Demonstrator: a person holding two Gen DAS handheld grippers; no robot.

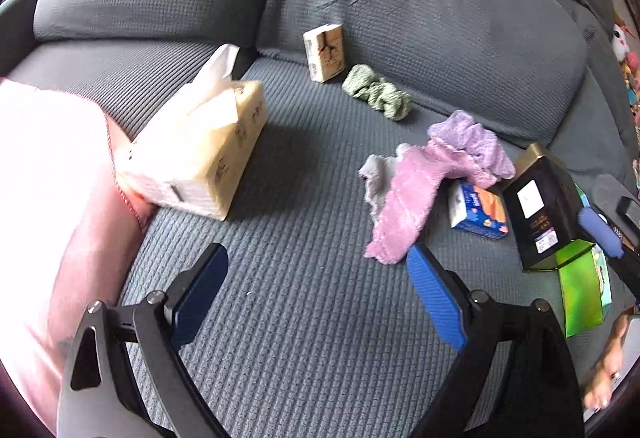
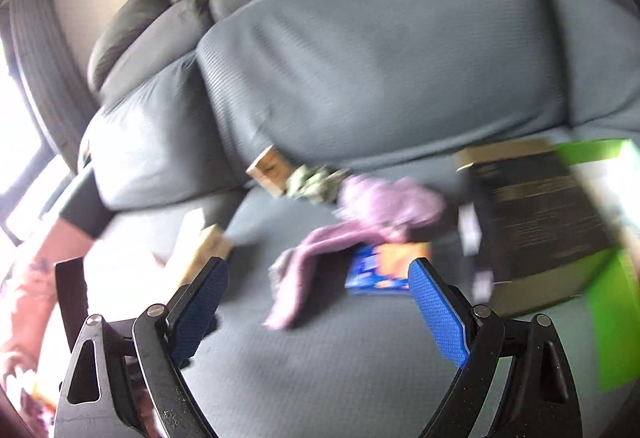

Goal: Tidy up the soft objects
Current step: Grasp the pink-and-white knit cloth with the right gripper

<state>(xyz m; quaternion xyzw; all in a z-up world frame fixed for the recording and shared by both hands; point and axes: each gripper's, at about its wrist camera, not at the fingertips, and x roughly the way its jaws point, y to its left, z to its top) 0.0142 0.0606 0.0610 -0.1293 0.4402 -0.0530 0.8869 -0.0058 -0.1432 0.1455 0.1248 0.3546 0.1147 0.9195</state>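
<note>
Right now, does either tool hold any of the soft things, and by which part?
Nothing is held. The left tool and the right tool are both open and empty above the sofa seat.

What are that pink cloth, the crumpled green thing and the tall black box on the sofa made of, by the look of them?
Pink cloth: seemingly terry or microfibre, matte, fuzzy ribbed pile, draping limply.
Green thing: soft knitted or waffle fabric, bunched in folds.
Black box: probably printed cardboard with gold edges and a slight sheen; tin is possible.
</note>
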